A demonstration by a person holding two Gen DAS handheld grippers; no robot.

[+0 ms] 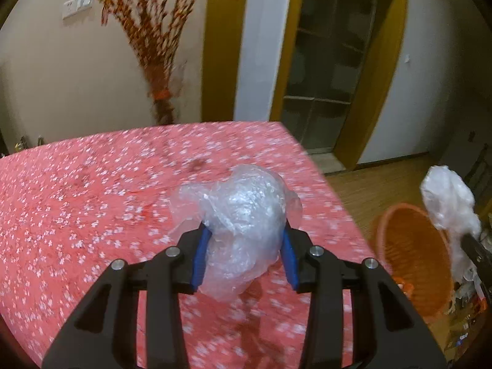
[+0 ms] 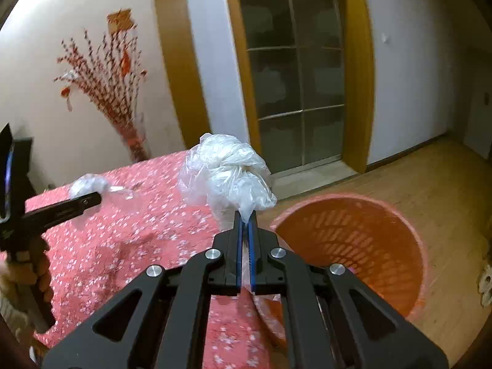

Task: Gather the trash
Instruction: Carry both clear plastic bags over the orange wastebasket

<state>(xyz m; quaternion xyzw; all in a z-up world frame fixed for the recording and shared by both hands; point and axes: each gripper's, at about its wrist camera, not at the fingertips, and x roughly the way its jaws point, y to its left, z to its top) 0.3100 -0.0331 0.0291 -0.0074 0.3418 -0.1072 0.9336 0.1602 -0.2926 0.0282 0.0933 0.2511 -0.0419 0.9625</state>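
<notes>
My left gripper [image 1: 244, 233] is shut on a crumpled clear plastic wad [image 1: 243, 212] and holds it above the red flowered tablecloth [image 1: 92, 200]. My right gripper [image 2: 245, 218] is shut on a white crumpled plastic bag [image 2: 227, 172], held at the table's right edge just left of the orange slatted waste basket [image 2: 353, 240]. In the left wrist view the right gripper's bag [image 1: 449, 200] hangs over the basket [image 1: 412, 252]. In the right wrist view the left gripper [image 2: 89, 198] shows at left with its wad [image 2: 89, 184].
The basket stands on the wooden floor [image 2: 430, 178] right of the table. A vase of red branches [image 1: 153, 46] stands behind the table by the wall. A glass door [image 2: 295, 77] with a yellow frame is beyond. Small clutter [image 1: 464, 307] lies on the floor beside the basket.
</notes>
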